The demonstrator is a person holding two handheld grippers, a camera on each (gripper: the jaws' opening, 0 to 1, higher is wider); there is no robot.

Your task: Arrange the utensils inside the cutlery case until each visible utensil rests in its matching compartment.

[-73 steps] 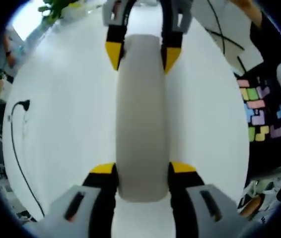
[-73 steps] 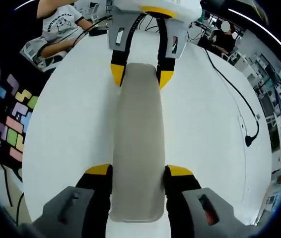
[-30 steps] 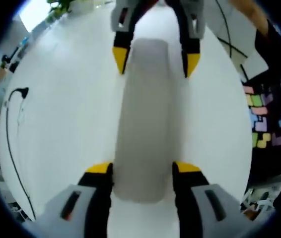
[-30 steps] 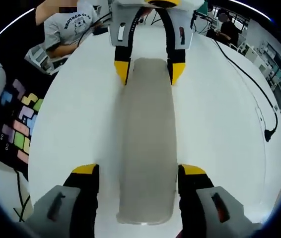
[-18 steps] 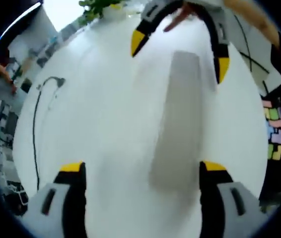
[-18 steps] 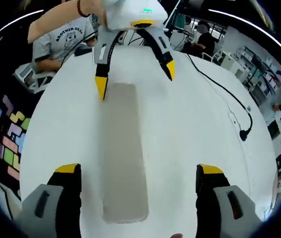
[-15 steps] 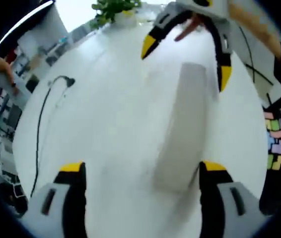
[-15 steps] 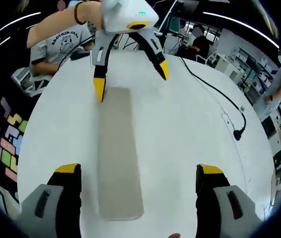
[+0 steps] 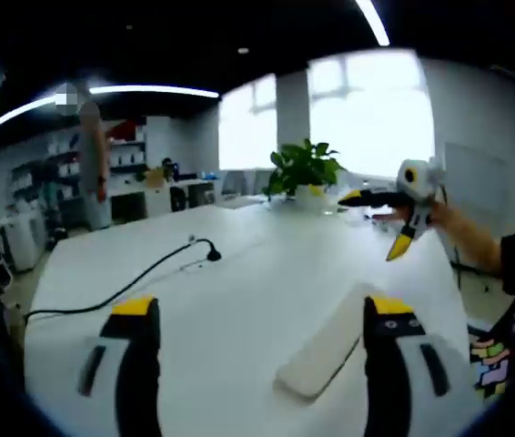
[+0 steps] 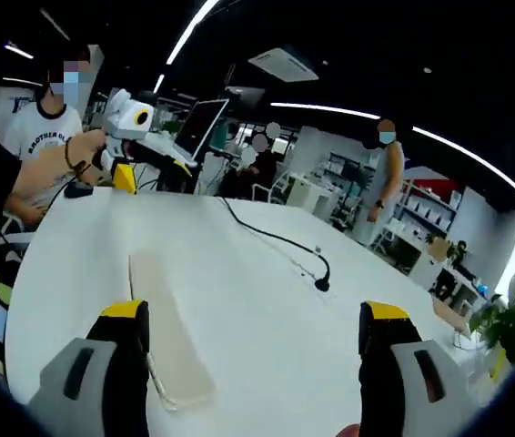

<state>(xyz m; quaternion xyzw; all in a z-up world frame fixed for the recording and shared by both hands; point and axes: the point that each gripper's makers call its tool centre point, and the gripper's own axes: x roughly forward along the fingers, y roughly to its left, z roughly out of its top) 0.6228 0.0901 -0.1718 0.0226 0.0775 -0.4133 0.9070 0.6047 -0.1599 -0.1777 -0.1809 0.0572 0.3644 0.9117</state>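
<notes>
The cutlery case (image 9: pixel 328 342) is a long, flat, pale grey piece lying on the white table (image 9: pixel 230 300); its top is plain. In the left gripper view it lies just inside my right jaw, and my left gripper (image 9: pixel 262 311) stands open, above the table, with nothing between its jaws. In the right gripper view the case (image 10: pixel 168 335) lies beside my left jaw, and my right gripper (image 10: pixel 254 314) is open and holds nothing. Each gripper also appears far off in the other's view: the right gripper (image 9: pixel 401 211) and the left gripper (image 10: pixel 139 137), both held in hands above the table's far side.
A black cable with a plug (image 9: pixel 205 256) runs over the table, and its plug end (image 10: pixel 320 285) lies near the middle. A potted plant (image 9: pixel 305 169) stands at the far edge. Coloured puzzle pieces (image 9: pixel 487 355) lie off the table's side. People (image 10: pixel 46 137) sit and stand around.
Both grippers opened and let go of the case's ends. They then lifted away and tilted up, so both views now look level across the table. The case stays on the table.
</notes>
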